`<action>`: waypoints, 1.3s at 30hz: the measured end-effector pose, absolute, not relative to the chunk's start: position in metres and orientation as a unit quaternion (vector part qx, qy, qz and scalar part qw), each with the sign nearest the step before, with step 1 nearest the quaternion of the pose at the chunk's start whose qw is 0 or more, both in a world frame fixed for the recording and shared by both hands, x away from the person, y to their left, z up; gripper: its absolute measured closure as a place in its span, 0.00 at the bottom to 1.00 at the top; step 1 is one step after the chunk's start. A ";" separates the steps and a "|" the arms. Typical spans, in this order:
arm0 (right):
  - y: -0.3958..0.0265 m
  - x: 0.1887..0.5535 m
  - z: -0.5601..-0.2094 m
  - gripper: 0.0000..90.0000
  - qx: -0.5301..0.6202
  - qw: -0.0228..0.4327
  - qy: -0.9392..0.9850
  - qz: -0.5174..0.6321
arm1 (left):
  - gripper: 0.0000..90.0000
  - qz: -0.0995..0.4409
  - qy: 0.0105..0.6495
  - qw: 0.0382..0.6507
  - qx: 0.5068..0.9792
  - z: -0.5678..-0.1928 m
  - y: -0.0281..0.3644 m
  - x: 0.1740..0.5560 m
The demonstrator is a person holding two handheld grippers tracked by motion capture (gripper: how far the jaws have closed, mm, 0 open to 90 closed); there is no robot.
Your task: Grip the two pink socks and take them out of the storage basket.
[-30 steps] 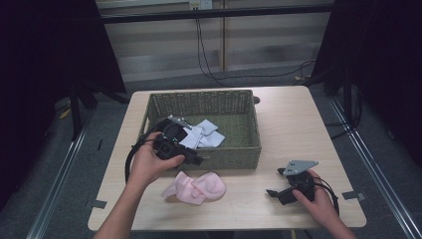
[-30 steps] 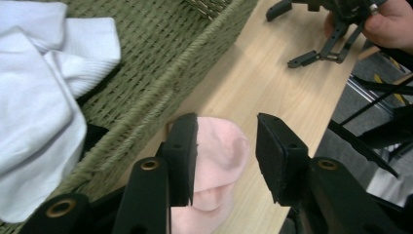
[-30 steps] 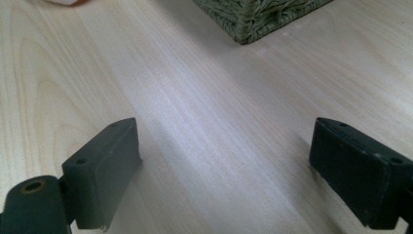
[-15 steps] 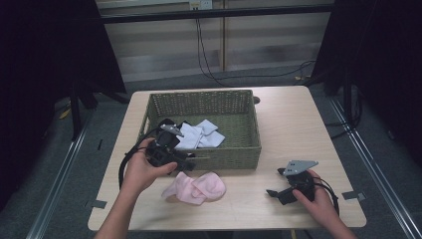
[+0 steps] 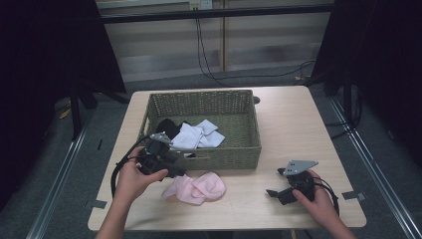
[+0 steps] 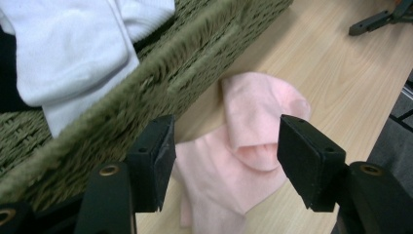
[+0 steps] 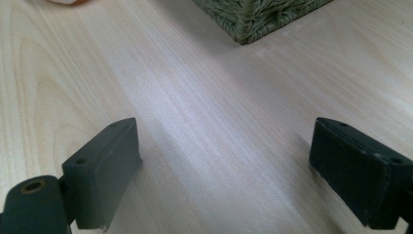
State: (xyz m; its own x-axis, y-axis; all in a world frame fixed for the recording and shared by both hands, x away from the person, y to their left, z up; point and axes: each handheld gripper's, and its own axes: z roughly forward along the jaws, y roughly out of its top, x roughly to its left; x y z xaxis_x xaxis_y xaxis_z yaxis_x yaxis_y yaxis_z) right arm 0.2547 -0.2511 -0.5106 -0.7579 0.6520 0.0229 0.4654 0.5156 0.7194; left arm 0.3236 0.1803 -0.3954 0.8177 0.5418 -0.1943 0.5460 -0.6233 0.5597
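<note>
The left gripper hovers just outside the near wall of the woven basket, close to the basket's near left corner, held in the person's left hand. Its jaws have just been opening and stand apart with nothing pressed between them; in the left gripper view they frame the pink sock lying below on the table, without touching it. That pink sock lies crumpled on the wood just in front of the basket's near wall, slightly right of the left gripper. Inside the basket, at its near left part, lie white socks beside a black sock. The right gripper rests low at the near right of the table, well apart from the sock, in the right hand; its jaws are spread wide over bare wood, holding nothing.
</note>
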 end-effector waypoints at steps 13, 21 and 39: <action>-0.251 0.255 -0.511 0.12 0.324 0.126 0.861 0.370 | 0.42 0.003 0.303 0.314 0.900 -0.417 0.195 0.313; -0.251 0.255 -0.511 0.12 0.324 0.126 0.861 0.370 | 0.41 0.002 0.317 0.312 0.896 -0.434 0.209 0.311; -0.251 0.255 -0.511 0.12 0.324 0.126 0.861 0.370 | 0.37 -0.007 0.331 0.309 0.892 -0.461 0.228 0.303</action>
